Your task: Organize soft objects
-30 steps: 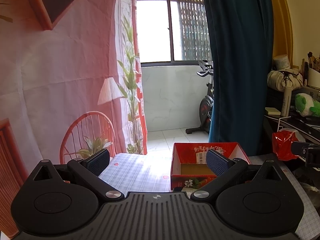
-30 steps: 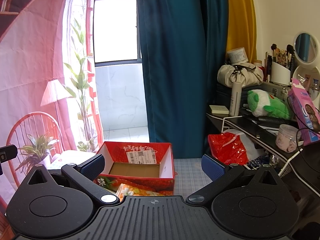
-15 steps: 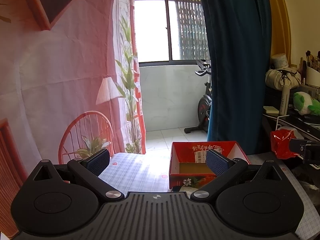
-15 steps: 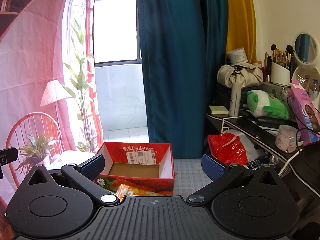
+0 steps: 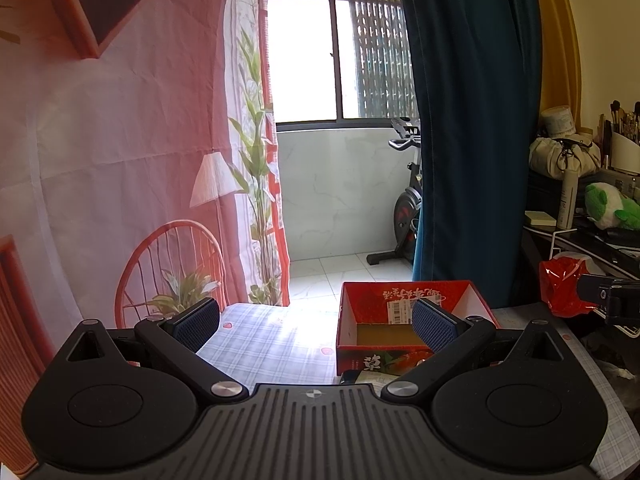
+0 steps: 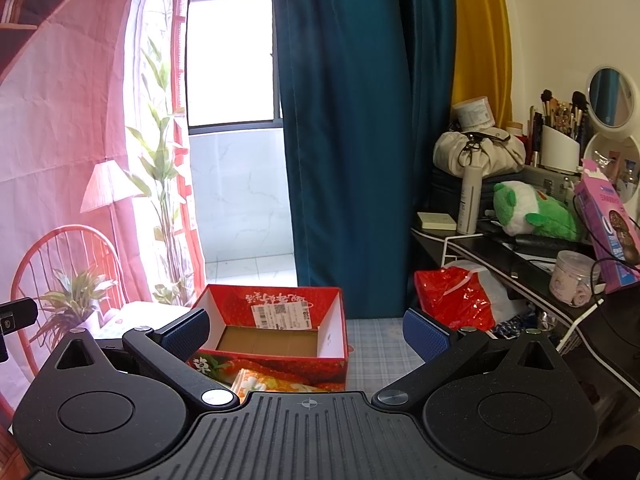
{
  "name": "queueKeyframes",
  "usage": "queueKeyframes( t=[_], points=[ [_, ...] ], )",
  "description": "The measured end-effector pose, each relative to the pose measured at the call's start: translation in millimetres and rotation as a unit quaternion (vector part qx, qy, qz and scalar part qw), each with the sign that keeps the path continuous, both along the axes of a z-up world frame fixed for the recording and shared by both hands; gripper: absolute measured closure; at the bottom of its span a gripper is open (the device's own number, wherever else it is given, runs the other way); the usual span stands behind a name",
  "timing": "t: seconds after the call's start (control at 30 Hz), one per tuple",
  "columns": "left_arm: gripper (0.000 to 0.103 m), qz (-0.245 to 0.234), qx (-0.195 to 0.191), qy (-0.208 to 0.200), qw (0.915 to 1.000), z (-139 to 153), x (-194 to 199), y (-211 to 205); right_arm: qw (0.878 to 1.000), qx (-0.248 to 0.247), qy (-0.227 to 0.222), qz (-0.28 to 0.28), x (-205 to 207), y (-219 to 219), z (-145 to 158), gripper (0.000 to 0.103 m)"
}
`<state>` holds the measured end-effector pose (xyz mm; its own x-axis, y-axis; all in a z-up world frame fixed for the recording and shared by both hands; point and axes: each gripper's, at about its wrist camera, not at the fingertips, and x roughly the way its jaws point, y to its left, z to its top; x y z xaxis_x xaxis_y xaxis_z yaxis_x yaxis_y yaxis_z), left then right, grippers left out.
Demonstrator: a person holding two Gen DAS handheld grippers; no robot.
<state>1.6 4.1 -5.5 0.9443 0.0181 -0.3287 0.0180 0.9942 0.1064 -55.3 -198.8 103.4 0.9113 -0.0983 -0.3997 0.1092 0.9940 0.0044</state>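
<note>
**Q:** So where are you at with the soft-stuff tidy-up?

**Me:** Honestly, right at the start, I'd say. Both my tongs are up in the air with nothing in them. My left gripper [image 5: 316, 324] has its blue pads spread wide, and my right gripper [image 6: 306, 330] is spread wide too. The open red cardboard box with the shipping label [image 6: 276, 334] sits on the pale checked tablecloth [image 5: 264, 344] right ahead of me, and all I can see inside is its bare brown floor. A crinkly orange printed packet [image 6: 256, 382] lies on the near side of the box, touching its front wall, half hidden under my right tool.

**Q:** Next move?

**Me:** My guess: tip a gripper down to that packet, pinch it gently since it'll squash, and lift it over the near wall into the box. There's also a green and white plush toy [image 6: 532, 214] on the dark shelf far right, and a shiny red plastic bag [image 6: 452, 300] below it.

**Q:** Anything change in the last second?

**Me:** Barely. The left view has drifted a touch so the box sits slightly further left in it; the right view looks the same. Pads no closer together.
</note>
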Motion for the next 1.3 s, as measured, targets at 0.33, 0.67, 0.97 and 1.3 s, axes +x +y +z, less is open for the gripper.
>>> queueKeyframes(
  t=[0.33,0.67,0.97,1.3],
  points=[
    [0.000,0.010,0.003,-0.001,0.9999,-2,2,0,1.000,0.004,-0.001,0.000,0,-1,-1,0.000],
    [0.000,0.017,-0.003,0.012,0.9998,-22,15,3,1.000,0.000,-0.022,0.013,2,-2,-21,0.000],
    [0.000,-0.005,0.003,0.046,0.9989,-87,37,15,0.999,-0.011,0.047,0.021,24,6,-105,0.000],
    [0.000,-0.047,0.008,0.150,0.9875,-175,68,20,0.992,0.000,0.112,0.064,33,12,-202,0.001]
  ],
)
